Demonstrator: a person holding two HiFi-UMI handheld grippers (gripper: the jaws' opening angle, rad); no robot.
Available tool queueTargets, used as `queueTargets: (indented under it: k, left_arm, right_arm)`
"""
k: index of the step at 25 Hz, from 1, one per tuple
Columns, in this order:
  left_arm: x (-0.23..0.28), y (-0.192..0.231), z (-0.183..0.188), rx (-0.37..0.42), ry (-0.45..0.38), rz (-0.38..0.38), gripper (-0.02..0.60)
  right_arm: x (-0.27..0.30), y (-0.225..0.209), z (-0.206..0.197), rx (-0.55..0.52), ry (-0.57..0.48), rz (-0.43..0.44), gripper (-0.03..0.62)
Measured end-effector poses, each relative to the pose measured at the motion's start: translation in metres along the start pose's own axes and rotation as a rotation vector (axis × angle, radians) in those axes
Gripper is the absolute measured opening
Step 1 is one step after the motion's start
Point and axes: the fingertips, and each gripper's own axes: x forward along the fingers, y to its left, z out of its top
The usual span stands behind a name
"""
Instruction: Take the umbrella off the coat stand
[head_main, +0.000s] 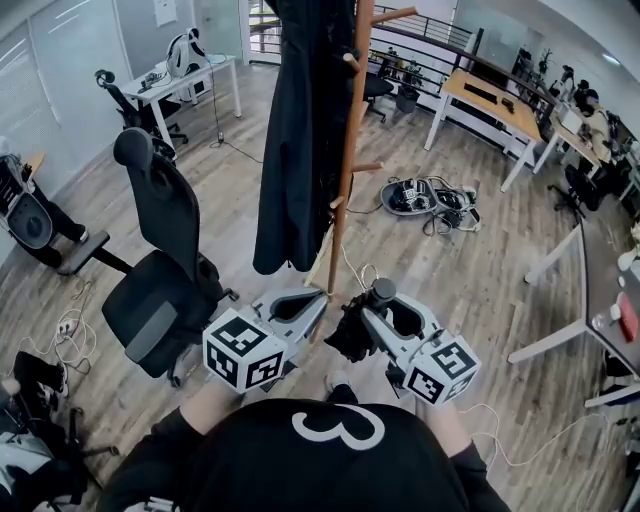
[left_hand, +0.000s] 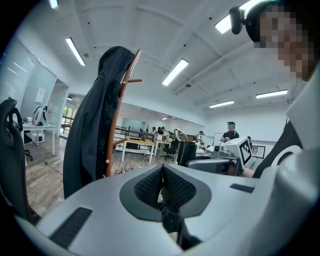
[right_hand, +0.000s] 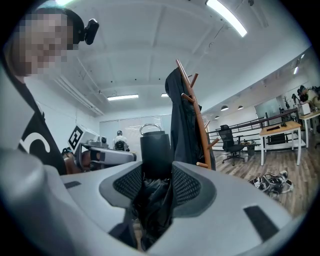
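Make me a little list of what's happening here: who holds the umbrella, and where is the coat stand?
umbrella: black, folded, away from the stand
right gripper: jaws shut on the umbrella
left gripper: jaws together, close to the right one
coat stand: wooden, just ahead of the grippers
coat: dark, hanging on the stand

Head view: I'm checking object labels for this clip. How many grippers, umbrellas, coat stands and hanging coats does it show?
Grippers: 2, the left gripper and the right gripper
Umbrella: 1
Coat stand: 1
Hanging coat: 1
Total: 5
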Motion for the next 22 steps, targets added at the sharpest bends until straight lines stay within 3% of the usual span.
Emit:
queueTargets:
  k: [22]
  left_arm:
    - [0.0049,-0.0013,0.006,0.002,-0.01,-0.034,0.017]
  right_arm:
    - [0.0012,-0.0006,0.0022,-0.015,0.006,-0.02,0.192]
